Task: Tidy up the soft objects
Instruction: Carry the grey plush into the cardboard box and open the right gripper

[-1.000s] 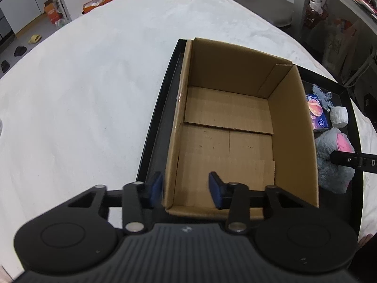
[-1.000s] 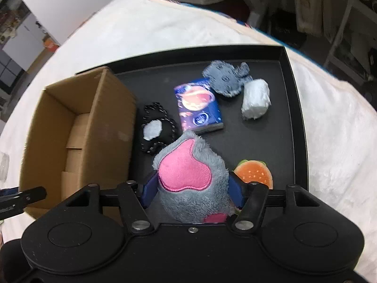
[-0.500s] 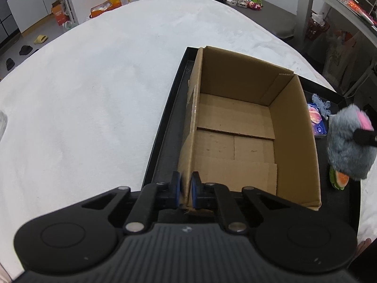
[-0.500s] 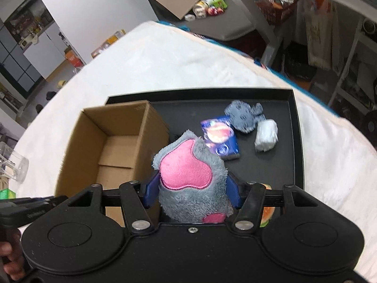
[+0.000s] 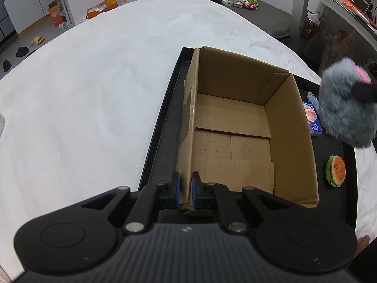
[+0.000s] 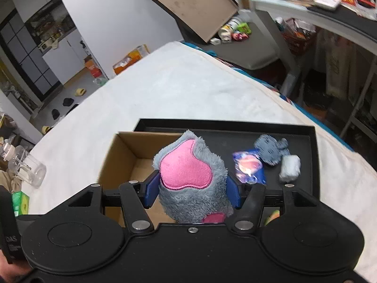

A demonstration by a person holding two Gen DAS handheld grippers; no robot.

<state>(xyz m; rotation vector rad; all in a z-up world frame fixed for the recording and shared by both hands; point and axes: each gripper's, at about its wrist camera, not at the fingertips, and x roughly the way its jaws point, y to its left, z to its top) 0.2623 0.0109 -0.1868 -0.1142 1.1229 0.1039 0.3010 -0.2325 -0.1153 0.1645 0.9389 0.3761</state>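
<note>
An empty cardboard box stands in the left part of a black tray. My left gripper is shut on the box's near left corner, its blue pads pinching the wall. My right gripper is shut on a grey plush toy with a pink patch, held in the air over the box's right side. In the left wrist view the same grey plush toy hangs above the tray to the right of the box.
On the tray lie a burger toy, a blue packet, a small grey plush and a pale roll. White cloth covers the table. A glass jar stands at the far left.
The left gripper closed on the box's corner wall. The right gripper rose off the tray with the grey plush and carried it toward the box.
</note>
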